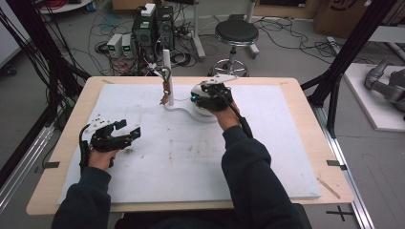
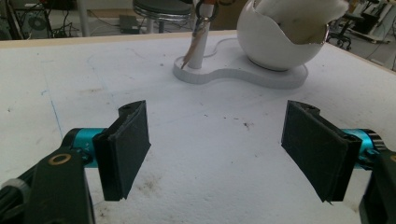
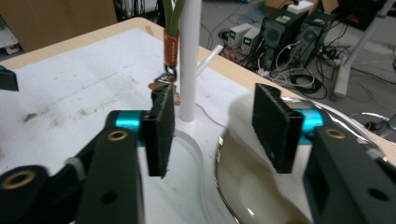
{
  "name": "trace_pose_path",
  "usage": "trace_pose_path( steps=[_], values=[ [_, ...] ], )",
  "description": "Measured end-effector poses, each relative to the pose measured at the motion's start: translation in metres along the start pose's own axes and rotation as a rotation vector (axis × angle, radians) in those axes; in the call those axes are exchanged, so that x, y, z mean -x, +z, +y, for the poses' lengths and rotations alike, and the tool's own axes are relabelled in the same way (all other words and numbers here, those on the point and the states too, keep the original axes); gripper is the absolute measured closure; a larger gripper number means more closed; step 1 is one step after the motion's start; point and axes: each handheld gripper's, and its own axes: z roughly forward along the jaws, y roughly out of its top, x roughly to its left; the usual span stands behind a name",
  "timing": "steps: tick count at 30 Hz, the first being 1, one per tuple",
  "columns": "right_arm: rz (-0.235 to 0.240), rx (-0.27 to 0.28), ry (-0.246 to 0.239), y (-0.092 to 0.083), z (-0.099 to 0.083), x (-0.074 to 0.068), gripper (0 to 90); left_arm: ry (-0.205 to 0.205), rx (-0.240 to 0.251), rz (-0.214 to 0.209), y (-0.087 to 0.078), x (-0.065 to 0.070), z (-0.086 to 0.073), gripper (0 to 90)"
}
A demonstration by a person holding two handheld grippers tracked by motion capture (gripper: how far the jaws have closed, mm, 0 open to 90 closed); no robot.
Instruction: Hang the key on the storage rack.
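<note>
A white stand sits at the far middle of the white board. It has an upright post and a round bowl. A bunch of keys on a brown strap hangs from the post. My right gripper hovers open over the bowl; in the right gripper view its jaws straddle the bowl's rim beside the post, holding nothing. My left gripper is open and empty low over the board's left side, facing the stand and bowl.
The board lies on a wooden table. Beyond the far edge stand a stool, computer boxes and floor cables. Black frame legs rise at the right and left. Small dirt marks dot the board.
</note>
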Motion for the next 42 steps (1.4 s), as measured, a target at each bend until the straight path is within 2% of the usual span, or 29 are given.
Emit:
trace_pose_path(
  steps=[1, 2, 3, 6, 8, 9, 12, 15, 18, 19, 24, 26, 31, 42],
  values=[
    [0.001, -0.006, -0.001, -0.005, -0.004, 0.003, 42.3, -0.002, 0.001, -0.002, 0.0, 0.0, 0.0, 23.2],
    [0.002, -0.034, 0.002, -0.009, -0.007, 0.006, 37.8, -0.005, 0.001, -0.002, 0.0, 0.0, 0.0, 22.9],
    [0.001, -0.05, -0.003, -0.013, -0.01, 0.009, 36.8, -0.005, -0.001, -0.001, 0.0, 0.0, 0.0, 22.6],
    [0.011, -0.026, -0.02, -0.029, -0.026, 0.018, 33.9, -0.01, 0.001, -0.001, 0.001, 0.0, 0.0, 22.5],
    [0.014, -0.041, -0.013, -0.034, -0.03, 0.022, 30.7, -0.014, 0.001, -0.003, 0.0, 0.0, 0.0, 22.2],
    [0.011, -0.034, -0.016, -0.046, -0.043, 0.027, 29.5, -0.023, 0.005, -0.005, 0.0, 0.0, 0.0, 21.7],
    [0.005, -0.046, -0.015, -0.055, -0.052, 0.031, 25.7, -0.03, 0.013, -0.008, 0.0, 0.0, 0.001, 21.7],
    [-0.008, -0.044, -0.046, -0.078, -0.079, 0.037, 23.2, -0.024, 0.022, -0.008, 0.0, 0.001, 0.001, 21.7],
    [-0.018, -0.047, -0.044, -0.088, -0.092, 0.04, 21.9, -0.025, 0.023, -0.01, 0.0, 0.002, 0.001, 21.7],
    [-0.031, -0.043, -0.041, -0.099, -0.105, 0.043, 21.8, -0.016, 0.021, -0.009, 0.0, 0.002, 0.001, 21.7],
    [-0.06, -0.024, 0.0, -0.119, -0.125, 0.048, 21.3, -0.002, 0.034, -0.005, 0.0, 0.004, 0.002, 21.7],
    [-0.085, -0.033, 0.005, -0.124, -0.13, 0.051, 21.2, -0.001, 0.045, -0.004, 0.0, 0.005, 0.003, 21.8],
    [-0.11, -0.045, 0.016, -0.131, -0.139, 0.059, 21.2, 0.007, 0.059, -0.004, 0.002, 0.006, 0.004, 21.8],
    [-0.13, -0.037, 0.062, -0.139, -0.147, 0.067, 21.2, 0.018, 0.062, -0.013, 0.002, 0.008, 0.005, 21.8]
  ],
)
